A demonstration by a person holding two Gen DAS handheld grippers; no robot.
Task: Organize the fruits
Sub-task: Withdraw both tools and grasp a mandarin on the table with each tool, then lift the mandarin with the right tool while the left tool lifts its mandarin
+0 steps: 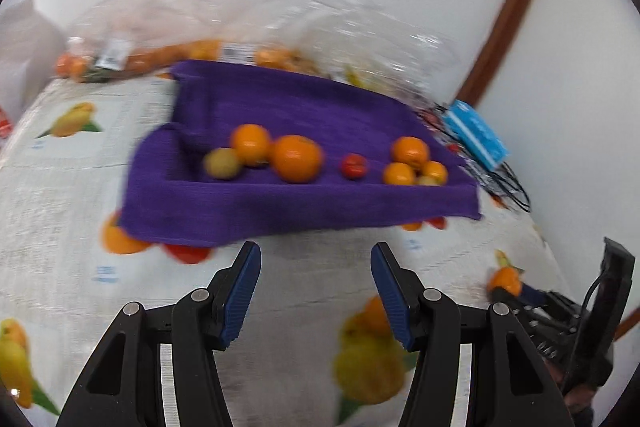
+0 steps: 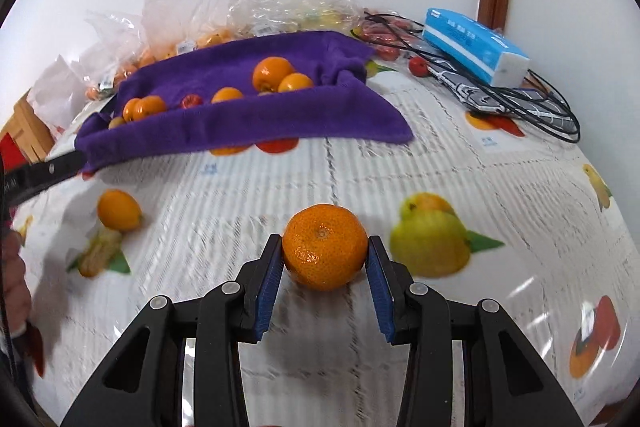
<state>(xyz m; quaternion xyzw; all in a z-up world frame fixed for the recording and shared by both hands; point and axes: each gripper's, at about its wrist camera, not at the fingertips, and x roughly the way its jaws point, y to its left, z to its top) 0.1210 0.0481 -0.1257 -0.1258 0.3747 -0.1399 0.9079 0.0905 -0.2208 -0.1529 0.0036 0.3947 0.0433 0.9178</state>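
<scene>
We work over a fruit-printed tablecloth [image 2: 280, 187] by a white wall; purple towel [image 1: 280, 99] cradles oranges [image 1: 298, 158]; right gripper [image 2: 325, 259] clamps a mandarin [image 2: 324, 251]; left gripper [image 1: 316, 263] gapes empty.

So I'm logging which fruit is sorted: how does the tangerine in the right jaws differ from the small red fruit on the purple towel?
The tangerine is orange, larger and clamped in the right gripper. The small red fruit is red, smaller and lies free on the purple towel. Both are roundish.

fruit-print tablecloth [image 2: 280, 187] spread over the table, purple towel [image 2: 248, 123] lying on it, loose orange [image 2: 119, 209] nearby, blue tissue box [image 2: 476, 47] and black cables [image 2: 540, 107] at far right.
</scene>
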